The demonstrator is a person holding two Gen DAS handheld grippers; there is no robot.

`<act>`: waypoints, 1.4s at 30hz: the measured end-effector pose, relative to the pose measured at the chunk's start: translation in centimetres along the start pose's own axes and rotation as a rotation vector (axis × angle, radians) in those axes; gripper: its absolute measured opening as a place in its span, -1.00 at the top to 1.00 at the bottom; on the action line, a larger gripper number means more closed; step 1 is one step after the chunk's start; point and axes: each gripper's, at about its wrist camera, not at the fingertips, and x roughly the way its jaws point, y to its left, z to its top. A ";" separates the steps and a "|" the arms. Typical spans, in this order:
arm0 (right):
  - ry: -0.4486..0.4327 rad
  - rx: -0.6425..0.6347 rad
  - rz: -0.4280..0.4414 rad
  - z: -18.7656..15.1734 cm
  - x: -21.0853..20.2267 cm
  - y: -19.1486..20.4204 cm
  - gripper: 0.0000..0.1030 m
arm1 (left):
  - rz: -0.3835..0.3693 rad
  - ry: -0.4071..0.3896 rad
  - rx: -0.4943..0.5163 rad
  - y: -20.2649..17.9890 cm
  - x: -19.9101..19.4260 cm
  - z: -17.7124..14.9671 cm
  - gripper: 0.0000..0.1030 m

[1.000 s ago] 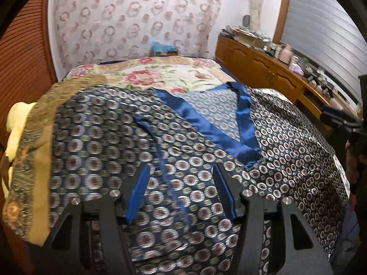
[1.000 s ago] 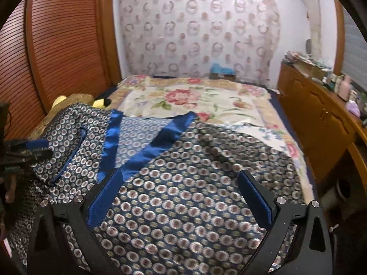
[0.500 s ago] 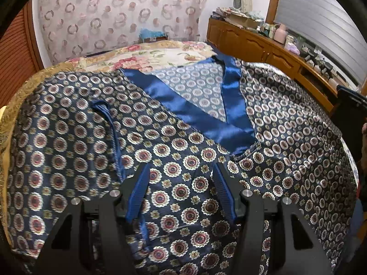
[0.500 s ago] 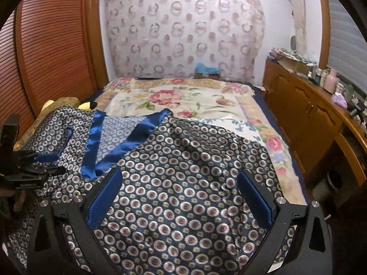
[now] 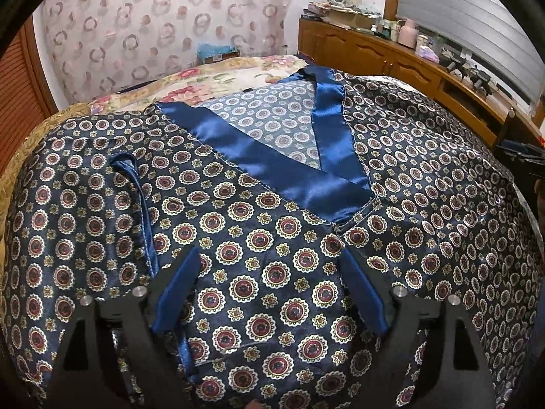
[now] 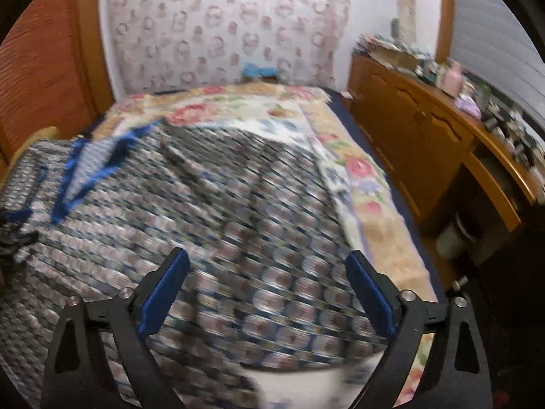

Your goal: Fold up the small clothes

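One patterned robe [image 5: 272, 272] over floral bedspread [image 6: 368, 177], wooden cabinet [image 6: 425, 136] alongside

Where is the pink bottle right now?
The pink bottle stands on the wooden sideboard at upper right in both wrist views, beside the window blind.

Patterned navy garment [image 5: 272, 272] flat on bed [image 5: 218, 78]
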 end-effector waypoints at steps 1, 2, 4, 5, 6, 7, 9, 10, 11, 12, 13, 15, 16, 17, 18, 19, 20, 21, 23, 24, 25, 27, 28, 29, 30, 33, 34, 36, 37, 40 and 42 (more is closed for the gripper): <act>0.017 0.009 -0.012 -0.3 0.3 -0.9 -0.70 | -0.001 0.003 0.001 -0.1 0.1 0.0 -0.75; 0.035 0.018 -0.021 -0.7 0.5 -1.9 -0.68 | 0.000 0.007 0.005 -0.1 0.2 0.0 -0.79; 0.059 0.035 -0.033 -1.2 0.9 -3.5 -0.59 | 0.001 0.012 0.010 -0.3 0.3 0.0 -0.87; 0.072 0.047 -0.037 -1.5 1.1 -4.3 -0.56 | 0.002 0.014 0.009 -0.4 0.4 0.1 -0.88; 0.080 0.058 -0.033 -1.7 1.2 -4.9 -0.53 | 0.003 0.016 0.008 -0.3 0.4 0.1 -0.90; 0.088 0.072 -0.023 -1.8 1.3 -5.4 -0.50 | 0.004 0.017 0.007 -0.3 0.4 0.1 -0.92; 0.110 0.099 -0.005 -2.0 1.5 -6.1 -0.42 | 0.007 0.020 0.004 -0.5 0.7 0.2 -0.95; 0.117 0.108 0.008 -2.1 1.6 -6.3 -0.39 | 0.009 0.020 0.002 -0.5 0.7 0.2 -0.97; 0.124 0.118 0.021 -2.3 1.7 -6.7 -0.36 | 0.010 0.022 0.001 -0.5 0.7 0.2 -0.98; 0.124 0.131 0.038 -2.4 1.6 -6.9 -0.28 | 0.011 0.022 0.000 -0.4 0.7 0.2 -0.99; 0.126 0.137 0.051 -2.5 1.5 -7.1 -0.18 | 0.012 0.023 -0.002 -0.4 0.7 0.1 -1.00; 0.124 0.140 0.066 -2.7 1.2 -7.1 0.02 | 0.012 0.024 -0.003 -0.3 0.7 0.1 -1.00; 0.123 0.139 0.074 -2.8 1.0 -6.9 0.16 | 0.011 0.024 -0.004 -0.3 0.7 0.1 -1.00; 0.122 0.134 0.079 -2.8 0.8 -6.8 0.25 | 0.012 0.024 -0.003 -0.3 0.7 0.1 -1.00; 0.120 0.125 0.081 -2.9 0.6 -6.5 0.42 | 0.012 0.024 -0.003 -0.4 0.7 0.1 -1.00; 0.117 0.110 0.068 -2.9 0.4 -6.2 0.55 | 0.012 0.024 -0.003 -0.3 0.7 0.1 -1.00; 0.113 0.079 0.033 -2.8 0.3 -5.8 0.64 | 0.012 0.024 -0.003 -0.3 0.7 0.1 -1.00; 0.111 0.052 0.005 -2.8 0.1 -5.5 0.84 | 0.012 0.024 -0.003 -0.3 0.7 0.1 -1.00; 0.109 -0.004 -0.041 -2.7 0.0 -4.9 0.95 | 0.012 0.025 -0.002 -0.3 0.7 0.0 -1.00; 0.106 -0.015 -0.038 -2.6 0.0 -4.8 0.98 | 0.011 0.028 -0.001 -0.2 0.7 0.0 -1.00; 0.103 -0.021 -0.039 -2.5 -0.1 -4.7 1.00 | 0.012 0.029 -0.003 -0.2 0.6 0.0 -1.00; 0.087 -0.031 -0.036 -2.2 -0.4 -4.3 1.00 | 0.023 0.030 -0.013 0.1 0.5 0.0 -1.00; 0.075 -0.034 -0.031 -2.0 -0.6 -4.1 1.00 | 0.029 0.028 -0.020 0.3 0.4 0.0 -1.00; 0.059 -0.038 -0.023 -1.5 -0.9 -3.8 1.00 | 0.032 0.022 -0.026 0.4 0.2 0.0 -1.00; 0.045 -0.041 -0.016 -1.2 -1.2 -3.6 1.00 | 0.034 0.013 -0.034 0.6 0.0 -0.1 -1.00; 0.003 -0.054 0.011 0.3 -2.0 -2.6 1.00 | 0.031 -0.007 -0.052 1.1 -0.8 -0.2 -1.00; -0.007 -0.060 0.019 0.7 -2.3 -2.2 1.00 | 0.030 -0.015 -0.056 1.2 -1.1 -0.2 -1.00; -0.026 -0.065 0.036 1.7 -2.5 -1.7 1.00 | 0.023 -0.037 -0.063 1.4 -1.8 -0.1 -1.00; -0.030 -0.066 0.048 2.1 -2.6 -1.3 1.00 | 0.019 -0.048 -0.067 1.6 -2.2 -0.1 -1.00; -0.066 -0.112 0.083 3.7 -3.0 0.8 1.00 | 0.012 -0.078 -0.090 2.3 -3.5 0.3 -1.00; -0.089 -0.135 0.134 4.6 -3.1 2.8 1.00 | 0.017 -0.097 -0.105 2.9 -4.4 0.4 -1.00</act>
